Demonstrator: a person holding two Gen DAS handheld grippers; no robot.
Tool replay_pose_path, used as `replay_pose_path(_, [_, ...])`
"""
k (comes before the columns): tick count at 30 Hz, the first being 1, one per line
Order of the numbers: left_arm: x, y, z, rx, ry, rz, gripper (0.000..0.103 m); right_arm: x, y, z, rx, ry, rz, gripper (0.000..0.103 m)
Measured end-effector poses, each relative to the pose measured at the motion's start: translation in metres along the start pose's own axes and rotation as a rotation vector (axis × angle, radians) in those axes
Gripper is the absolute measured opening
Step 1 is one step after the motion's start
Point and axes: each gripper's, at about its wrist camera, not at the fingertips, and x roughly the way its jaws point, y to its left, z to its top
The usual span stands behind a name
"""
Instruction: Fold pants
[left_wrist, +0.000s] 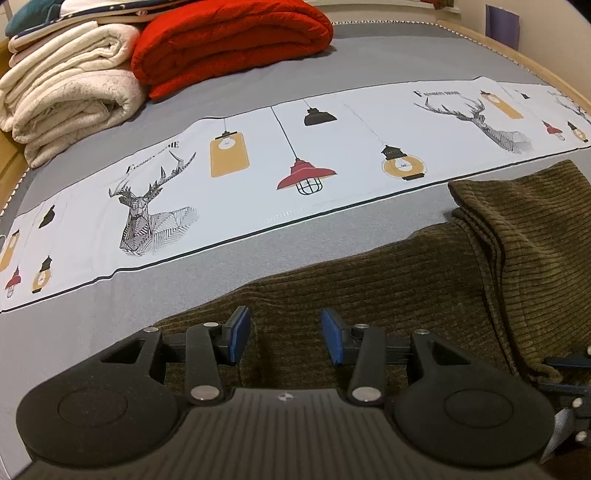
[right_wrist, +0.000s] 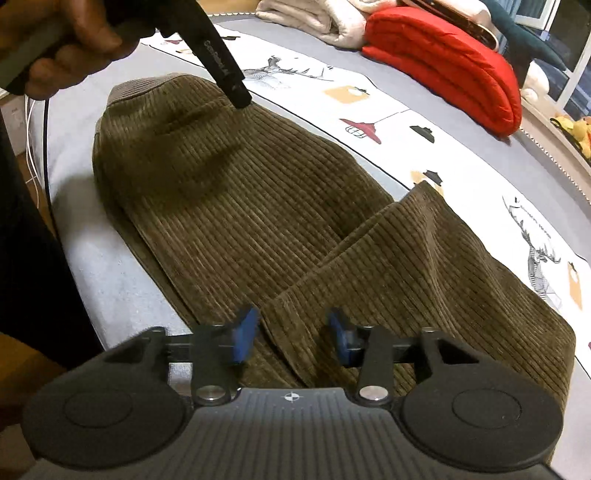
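the left hand-held gripper (left_wrist: 285, 336) hovers just above the brown corduroy pants (left_wrist: 388, 280) with its blue pads (left_wrist: 239, 338) spread apart and nothing between them, the ribbed cloth showing through the gap. the right hand-held gripper (right_wrist: 291, 338) is likewise spread, its blue pads (right_wrist: 245, 338) standing to either side of a folded edge of the pants (right_wrist: 236, 192) without pinching it; whether the pads touch the cloth cannot be told. the pants lie on the near part of a bed covered with a grey sheet (left_wrist: 221, 254), one part laid flat and another part doubled over it at the right, leaving a thick layered edge. in the right wrist view, the person's left hand (right_wrist: 70, 40) shows at the far left, gripping the handle of the left tool, whose black tip rests near the far end of the pants. beyond the pants a white printed cloth (left_wrist: 280, 147) with deer heads and hanging lamps stretches across the bed from left to right. at the far left of the bed sit a folded cream blanket (left_wrist: 70, 92) and, just beside it to the right, a folded red blanket (left_wrist: 236, 40), with more bedding piled behind them. a wooden bed frame (left_wrist: 546, 55) curves along the far right edge.
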Motion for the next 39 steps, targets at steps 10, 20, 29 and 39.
replay_pose_path(10, [0.001, -0.013, 0.006, 0.011, -0.007, -0.035, 0.048, -0.023, 0.002, -0.022, -0.055, 0.014, 0.092, 0.015])
replay_pose_path(20, [-0.001, -0.045, 0.023, -0.022, -0.028, -0.158, 0.048, -0.090, -0.053, -0.017, 0.235, -0.195, 0.065, 0.045])
replay_pose_path(29, [-0.003, -0.090, 0.042, -0.003, -0.084, -0.315, 0.046, -0.046, -0.118, -0.083, 0.454, 0.186, -0.199, 0.045])
replay_pose_path(39, [0.045, -0.137, 0.031, 0.177, 0.134, -0.259, 0.044, -0.086, -0.170, -0.111, 0.711, 0.090, -0.363, 0.054])
